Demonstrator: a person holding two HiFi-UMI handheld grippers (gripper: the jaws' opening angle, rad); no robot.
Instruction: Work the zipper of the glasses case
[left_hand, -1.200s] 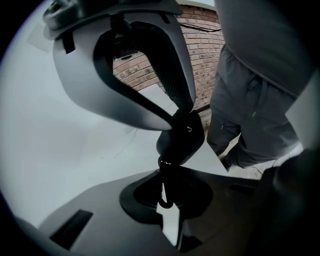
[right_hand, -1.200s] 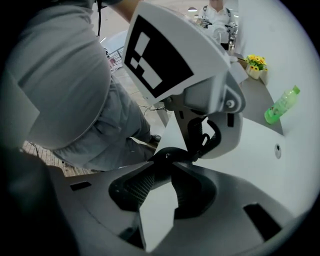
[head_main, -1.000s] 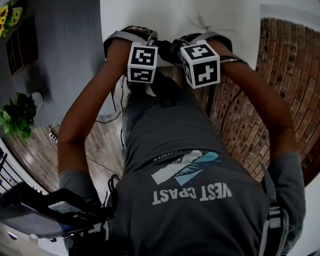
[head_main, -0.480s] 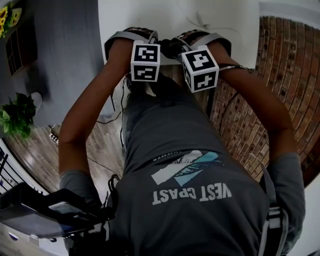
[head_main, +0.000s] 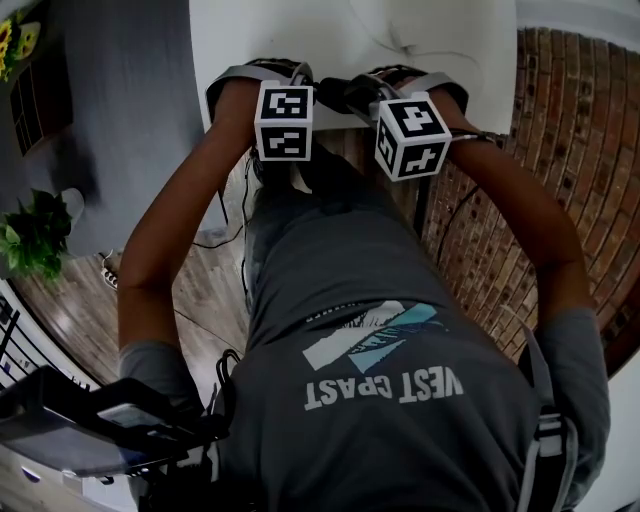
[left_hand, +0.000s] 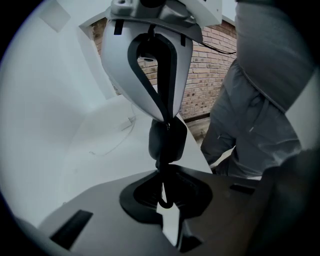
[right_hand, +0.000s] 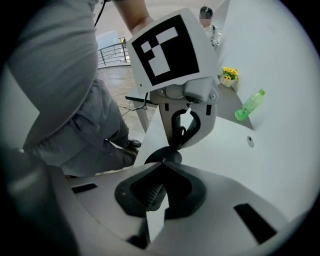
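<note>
The glasses case (left_hand: 167, 140) is small, dark and soft, held up over the white table's near edge. My left gripper (left_hand: 164, 172) is shut on its lower end, with a thin black loop showing between the dark jaws. Opposite it, my right gripper (left_hand: 167, 119) comes down from above. Its jaws have just closed, and the white fingertips pinch the tiny zipper pull at the case's top edge. In the right gripper view the case (right_hand: 162, 156) sits just beyond my right gripper (right_hand: 162, 162), facing the left gripper (right_hand: 176, 146). From the head view the case is mostly hidden behind both marker cubes (head_main: 283, 120).
The white table (head_main: 450, 40) carries a thin white cable (head_main: 400, 40). A green bottle (right_hand: 248, 106) and yellow flowers (right_hand: 229, 75) stand farther off. The person's legs are close under the table edge. A brick surface (head_main: 570, 120) lies to the right and a potted plant (head_main: 35, 235) to the left.
The right gripper's marker cube has tipped and shifted slightly to the right. The left cube has barely moved.
</note>
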